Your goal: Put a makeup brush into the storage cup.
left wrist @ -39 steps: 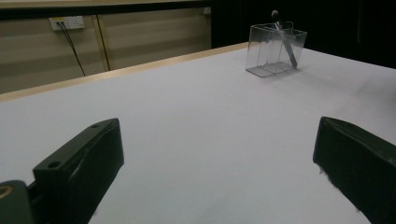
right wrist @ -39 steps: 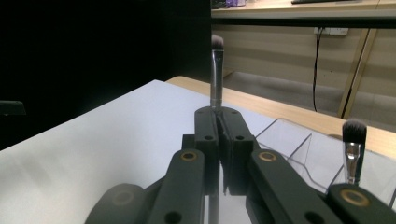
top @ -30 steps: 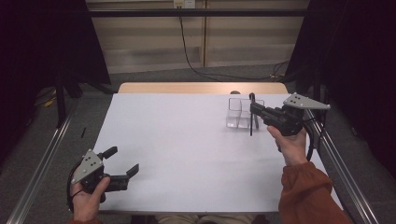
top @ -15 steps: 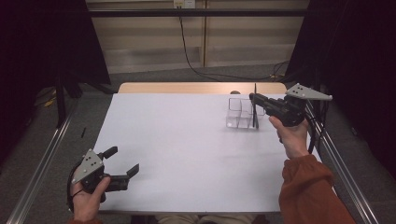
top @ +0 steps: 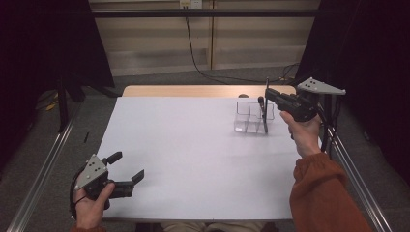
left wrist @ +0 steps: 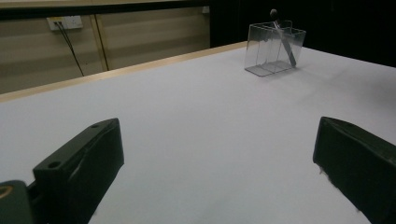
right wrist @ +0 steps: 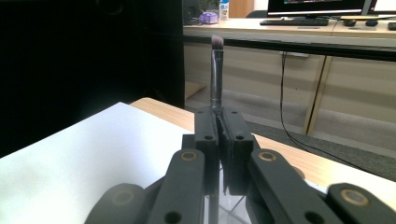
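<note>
A clear divided box (top: pixel 246 117) stands at the far right of the white table (top: pixel 193 145). A dark-tipped brush (top: pixel 261 102) leans inside the box (left wrist: pixel 267 49), its grey handle (left wrist: pixel 285 42) slanting. My right gripper (top: pixel 267 95) is shut on a second thin brush (top: pixel 266 116) and holds it upright at the box's right end. Whether its lower end is inside the box I cannot tell. In the right gripper view the jaws (right wrist: pixel 218 128) pinch the brush (right wrist: pixel 216 70), bristles up. At the near left corner my left gripper (top: pixel 128 166) is open with nothing between its jaws (left wrist: pixel 219 168).
A wooden strip (top: pixel 193 90) borders the table's far edge. Metal rails (top: pixel 43 169) run along both sides. A cable (top: pixel 193 43) hangs down the back wall. A desk with a keyboard (right wrist: pixel 294 21) stands far behind.
My right gripper has shifted slightly right and away with the brush, staying by the box. The left gripper has not moved.
</note>
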